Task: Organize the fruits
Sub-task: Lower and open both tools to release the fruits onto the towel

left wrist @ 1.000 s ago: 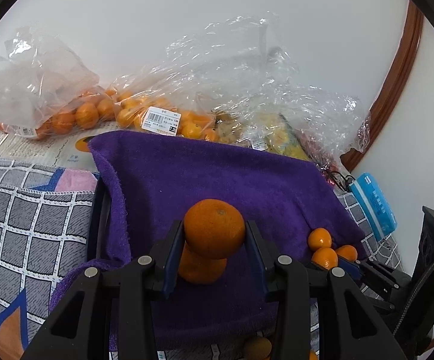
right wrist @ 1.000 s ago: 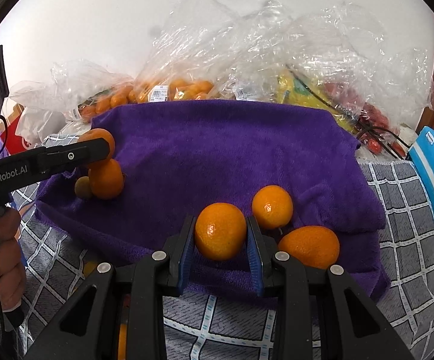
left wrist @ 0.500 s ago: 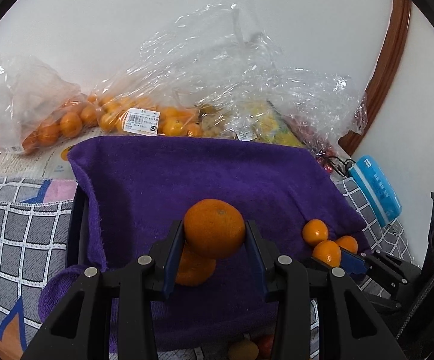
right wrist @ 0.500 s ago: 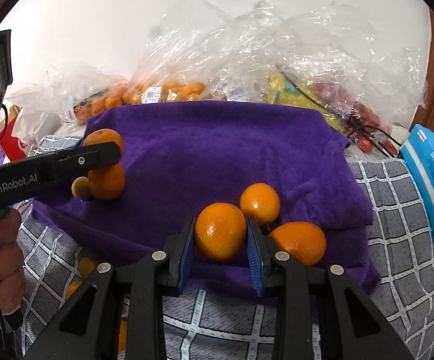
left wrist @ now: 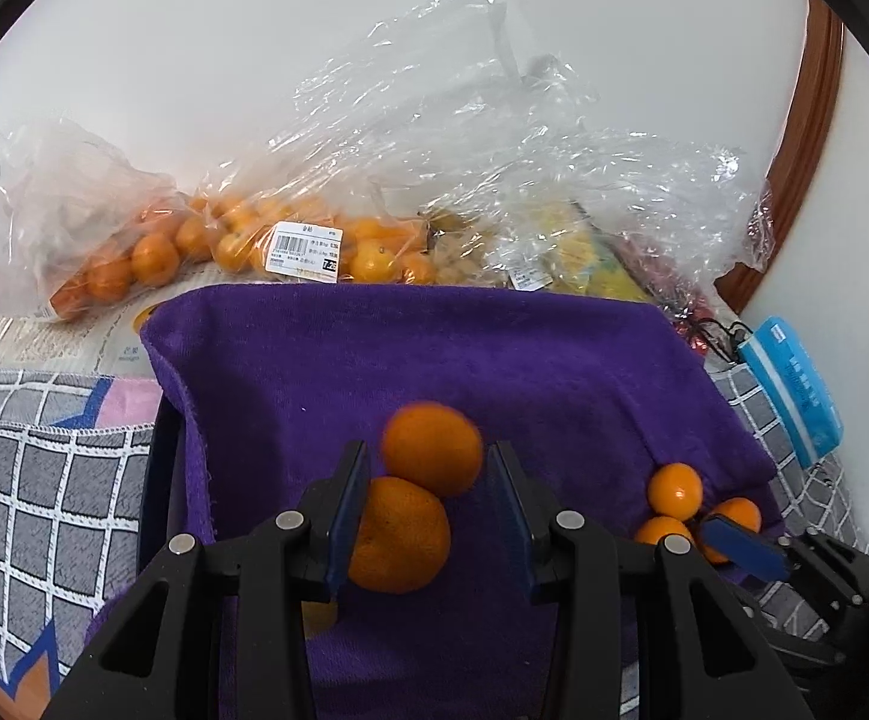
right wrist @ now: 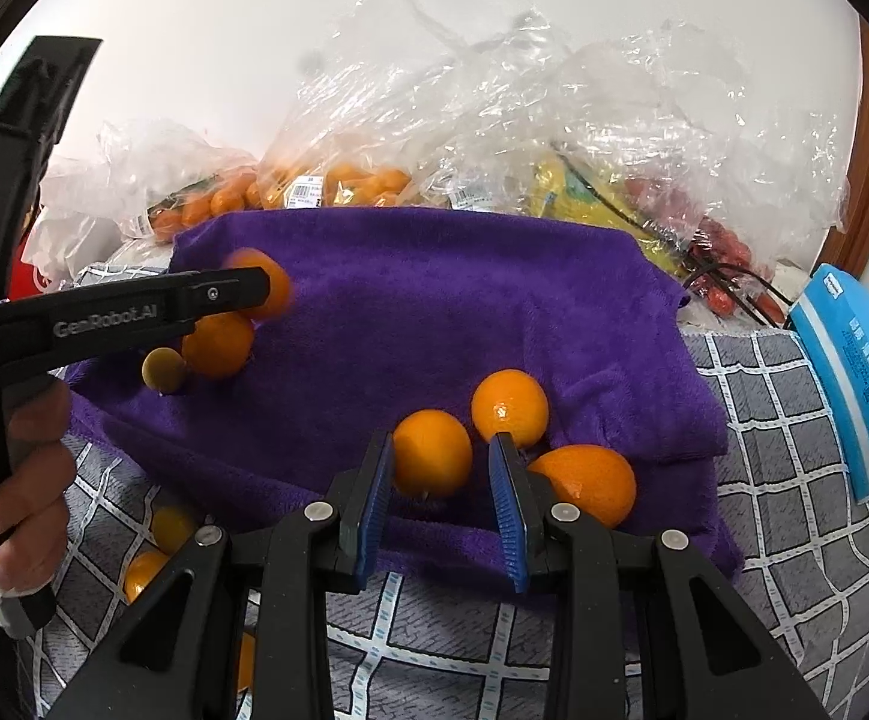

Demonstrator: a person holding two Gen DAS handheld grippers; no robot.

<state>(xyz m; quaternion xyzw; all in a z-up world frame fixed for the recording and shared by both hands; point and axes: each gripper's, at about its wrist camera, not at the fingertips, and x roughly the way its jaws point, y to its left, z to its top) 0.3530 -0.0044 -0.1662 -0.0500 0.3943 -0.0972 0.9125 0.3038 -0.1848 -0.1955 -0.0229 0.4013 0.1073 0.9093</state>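
A purple towel (left wrist: pixel 464 354) (right wrist: pixel 434 300) covers the middle. My left gripper (left wrist: pixel 428 474) is open; a blurred orange (left wrist: pixel 432 449) sits loose between its jaws, above another orange (left wrist: pixel 401 534) on the towel. My right gripper (right wrist: pixel 439 468) is open around an orange (right wrist: pixel 431 452) that touches neither pad clearly. Two more oranges (right wrist: pixel 509 406) (right wrist: pixel 584 483) lie on the towel beside it. The left gripper shows in the right wrist view (right wrist: pixel 218 294) with the blurred orange (right wrist: pixel 269 285), an orange (right wrist: pixel 217 344) and a small greenish fruit (right wrist: pixel 163 369).
Clear plastic bags of small oranges (left wrist: pixel 242 240) and other fruit (right wrist: pixel 584 180) lie behind the towel against the wall. A blue packet (right wrist: pixel 860 378) lies at the right. Loose small fruits (right wrist: pixel 152 546) lie on the grey checked cloth (right wrist: pixel 764 510) at front left.
Both grippers have opened. The orange in the left gripper has come free and is moving; the orange in the right gripper is released onto the towel's front edge.
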